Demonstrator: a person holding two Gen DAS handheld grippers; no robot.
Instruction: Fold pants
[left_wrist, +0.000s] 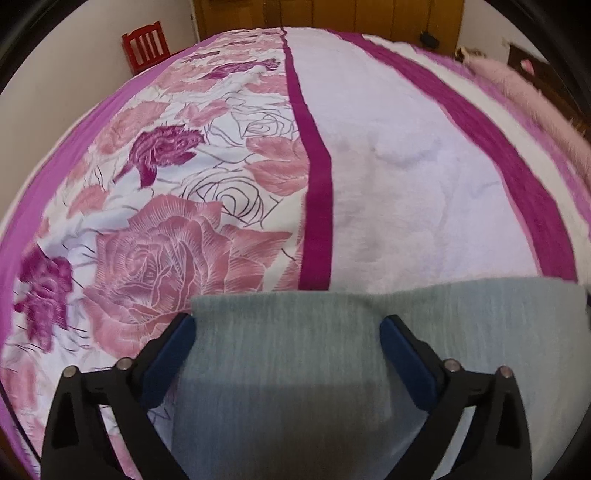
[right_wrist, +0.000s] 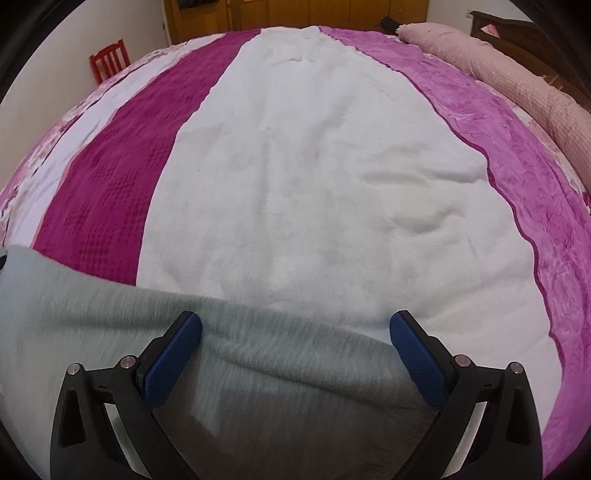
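Left gripper (left_wrist: 286, 323) spread wide, pale pants (left_wrist: 295, 369) lying between its pads, unpinched. Right gripper (right_wrist: 295, 325) likewise spread over the pants.

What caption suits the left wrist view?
Open left tongs straddle grey pants on a floral bedspread.

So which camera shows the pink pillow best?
The right wrist view: the pillow runs sharp along the bed's far right edge, its weave texture visible. The left wrist view shows it too, but blurred and smaller at the frame's edge.
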